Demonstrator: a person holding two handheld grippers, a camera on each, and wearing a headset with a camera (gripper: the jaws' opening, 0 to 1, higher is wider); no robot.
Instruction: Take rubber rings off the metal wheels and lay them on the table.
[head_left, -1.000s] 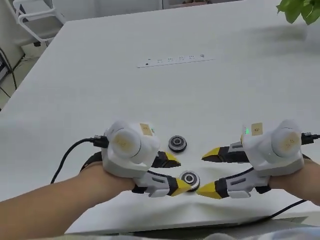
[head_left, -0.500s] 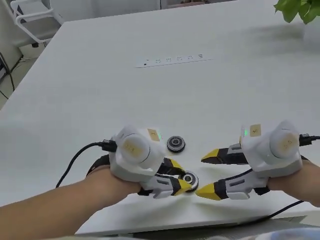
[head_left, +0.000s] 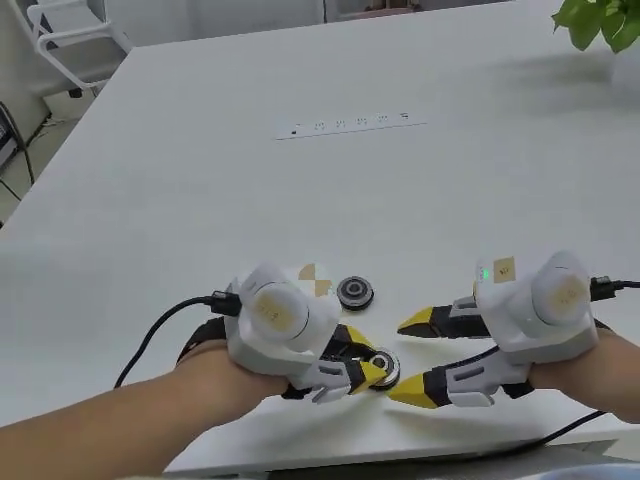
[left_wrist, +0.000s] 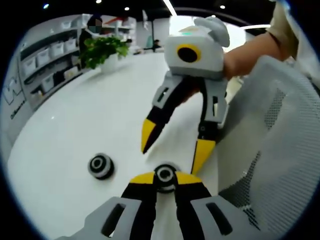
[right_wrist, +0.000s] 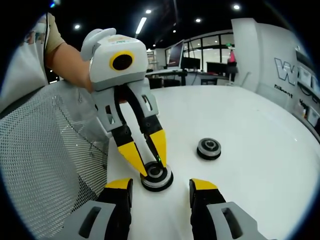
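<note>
Two small metal wheels with black rubber rings lie near the front edge of the white table (head_left: 300, 190). Between the two grippers is the near wheel (head_left: 381, 366) (left_wrist: 165, 174) (right_wrist: 156, 176). My left gripper (head_left: 366, 366) (left_wrist: 165, 179) is shut on it, yellow tips pinching its sides; in the right gripper view the left gripper (right_wrist: 150, 159) reaches down onto it. My right gripper (head_left: 410, 358) (right_wrist: 161, 185) stands open, its jaws on either side of that wheel and not touching it. The far wheel (head_left: 354, 291) (left_wrist: 101, 166) (right_wrist: 208, 148) lies alone.
A flush socket strip (head_left: 350, 123) sits mid-table. A plant (head_left: 598, 20) stands at the far right corner and a white chair (head_left: 65, 30) at the far left. The table's front edge (head_left: 400, 450) runs just behind the grippers. A mesh chair back (right_wrist: 45, 165) is close by.
My left gripper has moved right and shut on the near wheel. The right gripper has stayed open in about the same place.
</note>
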